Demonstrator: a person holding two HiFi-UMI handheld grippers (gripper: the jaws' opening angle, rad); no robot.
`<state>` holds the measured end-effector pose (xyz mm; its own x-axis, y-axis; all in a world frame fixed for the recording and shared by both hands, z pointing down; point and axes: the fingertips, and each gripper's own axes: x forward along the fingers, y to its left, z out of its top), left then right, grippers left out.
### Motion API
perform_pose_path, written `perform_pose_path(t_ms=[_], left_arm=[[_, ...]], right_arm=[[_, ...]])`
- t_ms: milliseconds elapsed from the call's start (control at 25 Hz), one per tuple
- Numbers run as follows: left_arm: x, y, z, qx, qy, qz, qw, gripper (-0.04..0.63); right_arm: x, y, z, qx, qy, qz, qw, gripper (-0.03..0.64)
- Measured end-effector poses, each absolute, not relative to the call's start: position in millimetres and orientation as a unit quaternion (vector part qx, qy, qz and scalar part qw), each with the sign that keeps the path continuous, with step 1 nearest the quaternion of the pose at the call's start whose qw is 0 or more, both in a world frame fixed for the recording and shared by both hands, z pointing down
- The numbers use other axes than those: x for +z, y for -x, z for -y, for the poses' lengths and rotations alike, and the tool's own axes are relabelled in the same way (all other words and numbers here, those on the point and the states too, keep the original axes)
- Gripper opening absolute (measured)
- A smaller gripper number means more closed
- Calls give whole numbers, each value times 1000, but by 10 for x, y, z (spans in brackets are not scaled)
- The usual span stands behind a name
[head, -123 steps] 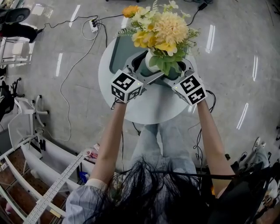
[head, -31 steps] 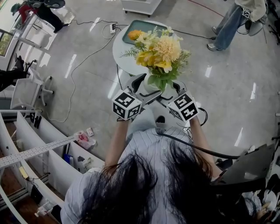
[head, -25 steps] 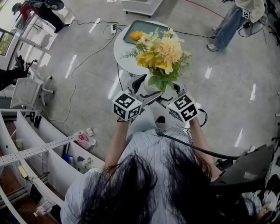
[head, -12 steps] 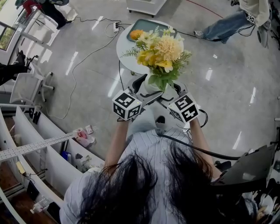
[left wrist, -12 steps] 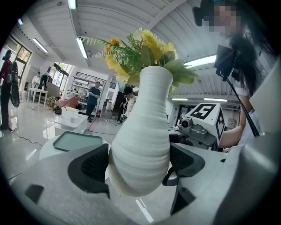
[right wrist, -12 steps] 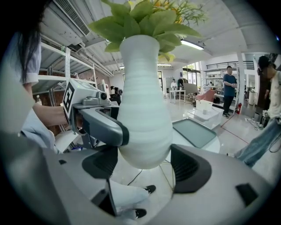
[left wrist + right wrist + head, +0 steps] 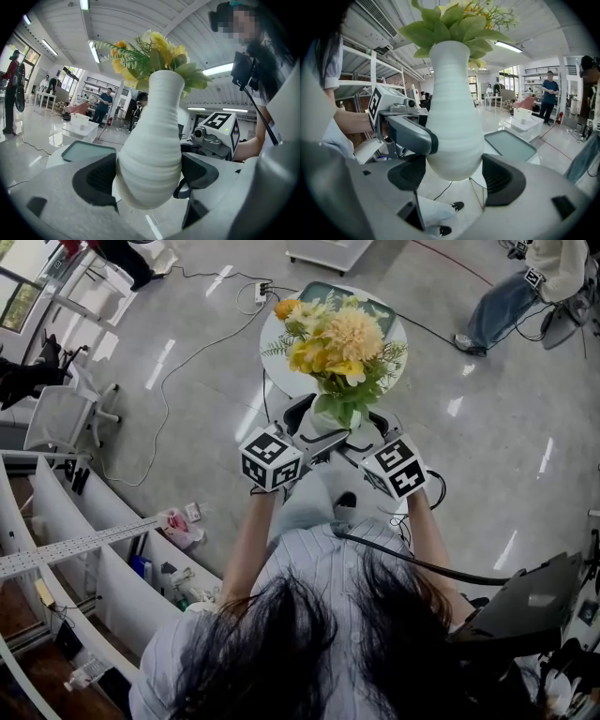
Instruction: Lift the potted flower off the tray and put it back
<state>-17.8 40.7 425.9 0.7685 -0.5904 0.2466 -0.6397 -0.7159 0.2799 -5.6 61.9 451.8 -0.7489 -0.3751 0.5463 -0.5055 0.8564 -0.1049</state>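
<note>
The potted flower is a white ribbed vase [image 7: 328, 416] with yellow blooms [image 7: 339, 338], held in the air over the floor, short of the round white table [image 7: 274, 334]. My left gripper [image 7: 309, 426] and right gripper [image 7: 362, 435] are both shut on its belly from opposite sides. In the left gripper view the vase [image 7: 150, 145] fills the gap between the dark pads [image 7: 96, 177] of the gripper [image 7: 147, 177]. The right gripper view shows the vase [image 7: 454, 122] in the gripper [image 7: 457, 177] the same way. The grey-green tray [image 7: 378, 307] lies on the table, partly hidden by the blooms, with nothing seen on it [image 7: 86, 151] [image 7: 509, 144].
Cables and a power strip [image 7: 265, 289] lie on the glossy floor left of the table. A person [image 7: 514, 298] stands at the top right. White shelving [image 7: 89, 549] and a chair [image 7: 58, 418] fill the left side. My own shoes [image 7: 454, 206] are below the vase.
4.9 s ago the vase stood over the tray; since then it is held off the table. Over the last second the table has drawn slightly closer; both grips are unchanged.
</note>
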Motion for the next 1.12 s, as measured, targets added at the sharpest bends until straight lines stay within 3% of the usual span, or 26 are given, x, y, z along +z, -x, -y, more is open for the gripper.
perform_pose_path(t_ms=[1120], left_arm=[[4754, 966, 2180, 79, -926, 323, 180, 418]], right_arm=[[4978, 856, 1979, 99, -231, 926, 281, 360]])
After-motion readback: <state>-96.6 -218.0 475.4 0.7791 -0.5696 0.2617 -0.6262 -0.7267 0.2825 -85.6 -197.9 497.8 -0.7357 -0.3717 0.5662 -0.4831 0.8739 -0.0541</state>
